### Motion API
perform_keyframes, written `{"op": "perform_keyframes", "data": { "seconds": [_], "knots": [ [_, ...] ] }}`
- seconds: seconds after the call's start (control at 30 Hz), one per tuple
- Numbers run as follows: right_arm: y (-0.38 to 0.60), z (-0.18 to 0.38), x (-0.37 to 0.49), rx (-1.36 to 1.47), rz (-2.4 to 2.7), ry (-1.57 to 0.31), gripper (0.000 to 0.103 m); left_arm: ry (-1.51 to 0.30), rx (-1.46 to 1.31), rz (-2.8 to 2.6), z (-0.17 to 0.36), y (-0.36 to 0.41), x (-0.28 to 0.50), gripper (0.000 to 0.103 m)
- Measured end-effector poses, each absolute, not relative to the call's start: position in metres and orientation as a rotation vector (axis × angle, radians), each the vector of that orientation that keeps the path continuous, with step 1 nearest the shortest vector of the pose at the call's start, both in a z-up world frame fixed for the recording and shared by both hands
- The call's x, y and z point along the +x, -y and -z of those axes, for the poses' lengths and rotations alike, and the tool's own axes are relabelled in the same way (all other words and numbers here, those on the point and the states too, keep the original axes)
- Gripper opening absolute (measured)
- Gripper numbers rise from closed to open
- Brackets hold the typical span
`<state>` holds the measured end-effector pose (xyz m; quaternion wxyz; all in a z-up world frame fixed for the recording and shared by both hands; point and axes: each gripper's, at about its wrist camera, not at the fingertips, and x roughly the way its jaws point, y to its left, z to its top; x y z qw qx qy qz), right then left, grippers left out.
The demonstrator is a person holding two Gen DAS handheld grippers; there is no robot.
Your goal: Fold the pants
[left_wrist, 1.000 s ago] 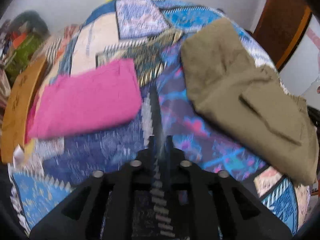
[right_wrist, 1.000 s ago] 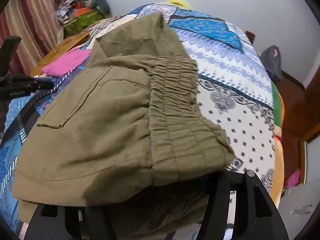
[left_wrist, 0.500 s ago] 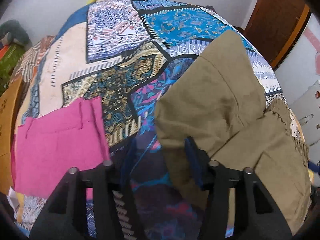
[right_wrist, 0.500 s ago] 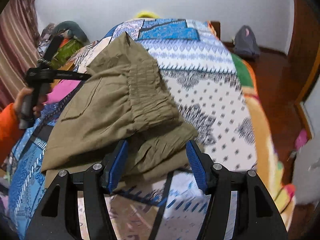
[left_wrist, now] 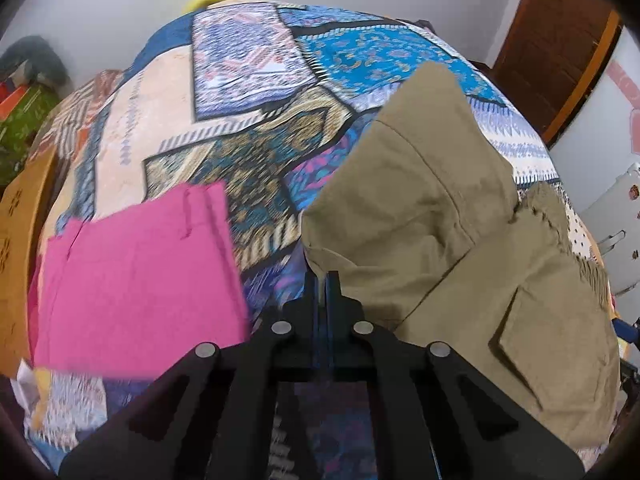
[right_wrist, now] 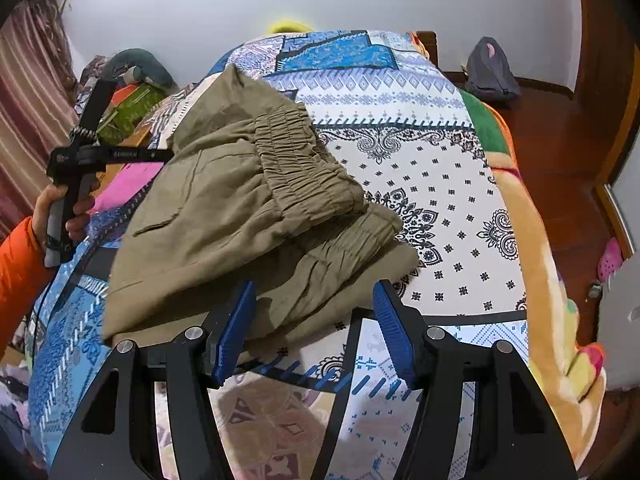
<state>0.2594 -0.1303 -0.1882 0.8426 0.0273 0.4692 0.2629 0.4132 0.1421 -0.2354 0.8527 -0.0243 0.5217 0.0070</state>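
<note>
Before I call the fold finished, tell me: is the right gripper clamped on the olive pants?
No: the right gripper stands open, its blue pads spread wide, with the folded olive pants lying free on the bedspread.

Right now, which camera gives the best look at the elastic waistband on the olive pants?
The right wrist view: the gathered waistband of the olive pants lies in full sight across the middle, folded over itself. The left wrist view shows only a blurred sliver of it at the right edge.
</note>
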Motion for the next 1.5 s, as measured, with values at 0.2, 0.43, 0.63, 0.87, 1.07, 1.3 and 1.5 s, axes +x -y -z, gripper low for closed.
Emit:
{"op": "perform_keyframes", "data": {
  "seconds": [0.2,0.43,0.63,0.87,1.07,1.3,1.5],
  "knots": [
    [0.117,0.190,0.265,-0.018,-0.566,-0.984,0.057,-1.147,-0.235,-0.045,0.235,-0.177,0.356,0.003],
    [0.109,0.176,0.277,-0.120,-0.533,-0.928,0.057,-1.134,-0.251,-0.101,0.227,-0.182,0.289,0.002],
    [0.108,0.143,0.273,-0.081,-0.566,-0.857,0.057,-1.112,-0.259,-0.133,0.219,-0.182,0.251,0.002],
    [0.090,0.144,0.264,-0.074,-0.605,-0.866,0.057,-1.101,-0.261,-0.127,0.207,-0.188,0.232,0.005],
    [0.075,0.150,0.269,-0.097,-0.583,-0.866,0.063,-1.060,-0.228,-0.141,0.189,-0.202,0.240,0.015],
    [0.066,0.163,0.285,-0.095,-0.560,-0.879,0.074,-1.077,-0.199,-0.106,0.206,-0.215,0.282,0.048],
    [0.057,0.191,0.309,-0.080,-0.578,-0.972,0.074,-1.111,-0.224,-0.050,0.232,-0.221,0.309,0.053]
  ]
}}
